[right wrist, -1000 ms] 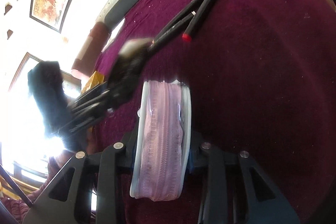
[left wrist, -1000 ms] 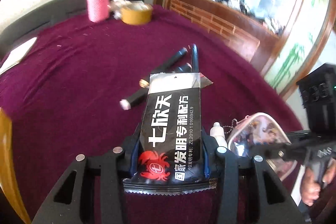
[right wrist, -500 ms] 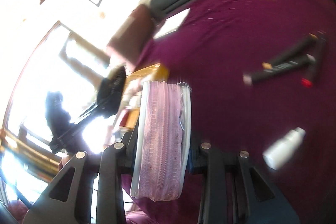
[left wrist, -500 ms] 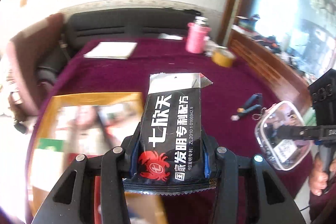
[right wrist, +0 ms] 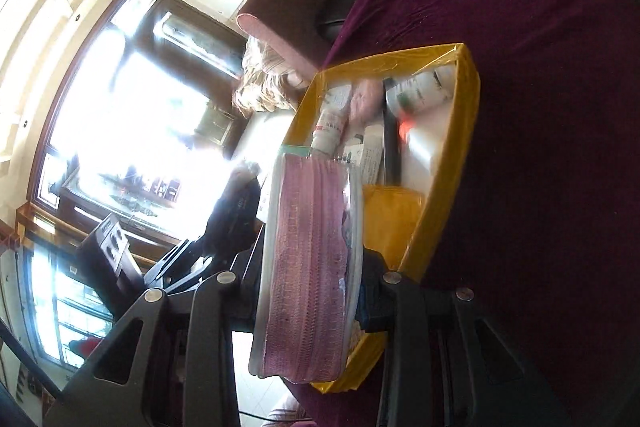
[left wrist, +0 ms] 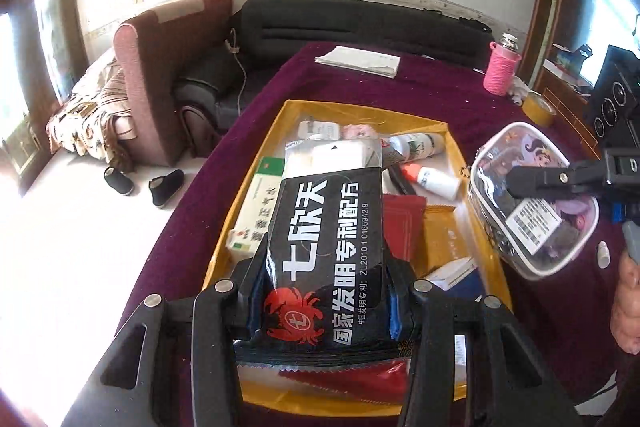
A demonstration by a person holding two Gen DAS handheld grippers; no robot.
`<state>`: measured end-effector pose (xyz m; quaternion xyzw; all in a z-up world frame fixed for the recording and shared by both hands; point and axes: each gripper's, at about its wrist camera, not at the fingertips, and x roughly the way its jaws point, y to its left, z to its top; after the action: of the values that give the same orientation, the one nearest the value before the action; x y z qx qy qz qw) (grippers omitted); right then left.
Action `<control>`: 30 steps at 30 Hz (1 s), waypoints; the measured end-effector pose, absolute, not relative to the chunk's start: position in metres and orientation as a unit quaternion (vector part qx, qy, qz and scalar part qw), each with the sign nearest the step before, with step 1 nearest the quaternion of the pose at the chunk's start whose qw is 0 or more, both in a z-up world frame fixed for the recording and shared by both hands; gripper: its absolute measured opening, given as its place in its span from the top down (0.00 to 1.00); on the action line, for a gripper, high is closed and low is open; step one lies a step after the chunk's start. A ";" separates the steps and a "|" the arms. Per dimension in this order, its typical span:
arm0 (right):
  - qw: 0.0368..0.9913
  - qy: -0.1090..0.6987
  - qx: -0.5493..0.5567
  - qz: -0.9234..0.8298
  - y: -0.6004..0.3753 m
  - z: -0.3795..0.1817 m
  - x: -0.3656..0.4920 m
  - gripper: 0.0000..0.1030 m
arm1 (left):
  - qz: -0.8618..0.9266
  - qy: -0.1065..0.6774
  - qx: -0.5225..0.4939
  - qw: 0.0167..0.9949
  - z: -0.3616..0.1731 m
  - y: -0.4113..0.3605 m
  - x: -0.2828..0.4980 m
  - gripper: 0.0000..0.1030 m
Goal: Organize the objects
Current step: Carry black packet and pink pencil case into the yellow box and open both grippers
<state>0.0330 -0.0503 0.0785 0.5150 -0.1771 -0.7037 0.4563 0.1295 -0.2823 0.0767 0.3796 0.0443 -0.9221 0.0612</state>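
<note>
My left gripper is shut on a black foil packet with white Chinese lettering and a red crab; it hangs above the yellow tray on the purple cloth. The tray holds several items: a white bottle, a red-capped dropper bottle, a green-and-white box, a red packet. My right gripper is shut on a clear pouch with a pink zipper, edge-on over the tray. In the left wrist view that pouch hangs at the tray's right side.
White papers, a pink flask and a roll of tan tape sit at the table's far side. A small white bottle lies right of the tray. A brown armchair and black sofa stand behind.
Both grippers swung left across the table from above the black markers to over the yellow tray, each still holding its object. The markers have left the view.
</note>
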 end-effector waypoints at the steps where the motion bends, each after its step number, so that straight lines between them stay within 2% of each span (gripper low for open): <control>1: 0.453 -0.177 0.517 -0.704 -0.056 0.076 0.030 0.70 | -0.922 0.042 0.378 0.069 0.074 -0.285 0.133 0.61; 11: 0.399 -0.193 0.540 -0.716 -0.094 0.047 -0.007 0.69 | -0.910 0.063 0.394 0.116 0.038 -0.297 0.132 0.59; 14: 0.370 -0.165 0.543 -0.735 -0.098 0.044 -0.012 0.61 | -0.906 0.085 0.398 0.117 0.039 -0.298 0.135 0.57; 16: 0.352 -0.152 0.540 -0.749 -0.096 0.044 -0.010 0.59 | -0.909 0.091 0.388 0.121 0.045 -0.298 0.138 0.41; 20: 0.336 -0.122 0.526 -0.772 -0.092 0.058 0.000 0.56 | -0.920 0.072 0.361 0.137 0.063 -0.291 0.143 0.37; 23: 0.341 -0.102 0.495 -0.792 -0.089 0.077 0.012 0.51 | -0.924 0.057 0.348 0.149 0.071 -0.287 0.147 0.35; 30: 0.355 -0.102 0.461 -0.807 -0.087 0.106 0.027 0.50 | -0.919 0.056 0.354 0.166 0.072 -0.289 0.155 0.35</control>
<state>0.0266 -0.0869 0.1062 0.4612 -0.1017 -0.8069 0.3549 0.1546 -0.2893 0.0725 0.3538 0.0560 -0.9187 0.1665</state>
